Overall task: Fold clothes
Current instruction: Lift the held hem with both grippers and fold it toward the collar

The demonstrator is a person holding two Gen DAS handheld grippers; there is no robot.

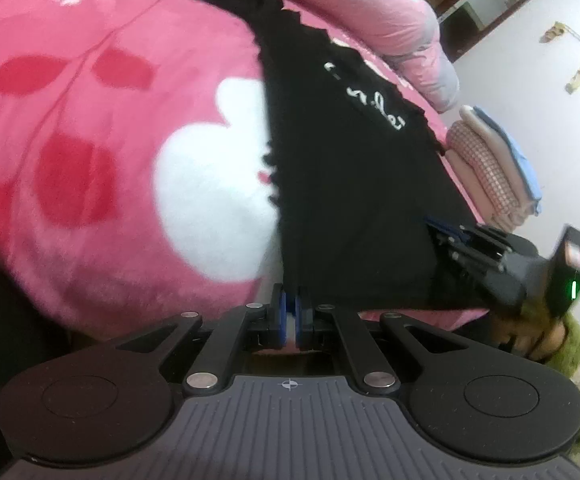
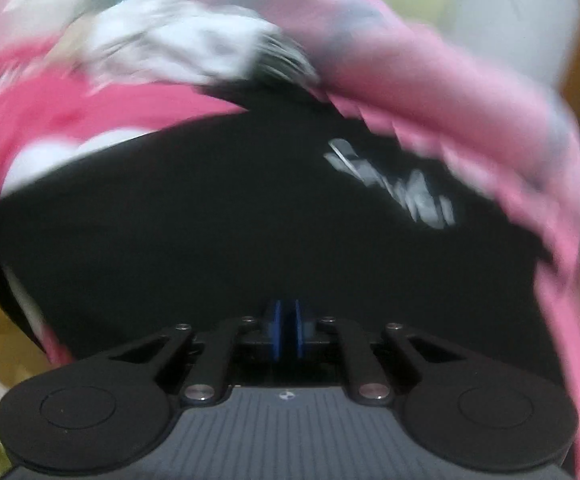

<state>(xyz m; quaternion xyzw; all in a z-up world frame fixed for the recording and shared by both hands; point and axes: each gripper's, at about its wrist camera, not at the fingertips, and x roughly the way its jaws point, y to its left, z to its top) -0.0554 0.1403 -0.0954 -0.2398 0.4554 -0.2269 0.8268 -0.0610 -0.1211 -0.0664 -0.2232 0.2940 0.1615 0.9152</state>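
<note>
A black garment (image 1: 350,184) with white script lettering (image 1: 366,96) lies flat on a pink blanket (image 1: 101,152). My left gripper (image 1: 292,300) sits at the garment's near corner, its blue pads pressed together on the cloth edge. In the left wrist view my right gripper (image 1: 434,226) rests at the garment's right edge, and a hand (image 1: 530,340) holds it. The right wrist view is heavily blurred. It shows the black garment (image 2: 209,220) filling the middle and my right gripper (image 2: 285,320) over it. Those pads stand close together with only darkness between them, so a grip is unclear.
The blanket bears white and red shapes. A pale pink quilt roll (image 1: 370,12) lies along the garment's far side. A folded stack of checked and blue clothes (image 1: 490,160) sits at the bed's right edge. Loose white clothes (image 2: 177,40) lie beyond. Green fuzzy fabric (image 1: 574,344) shows near the hand.
</note>
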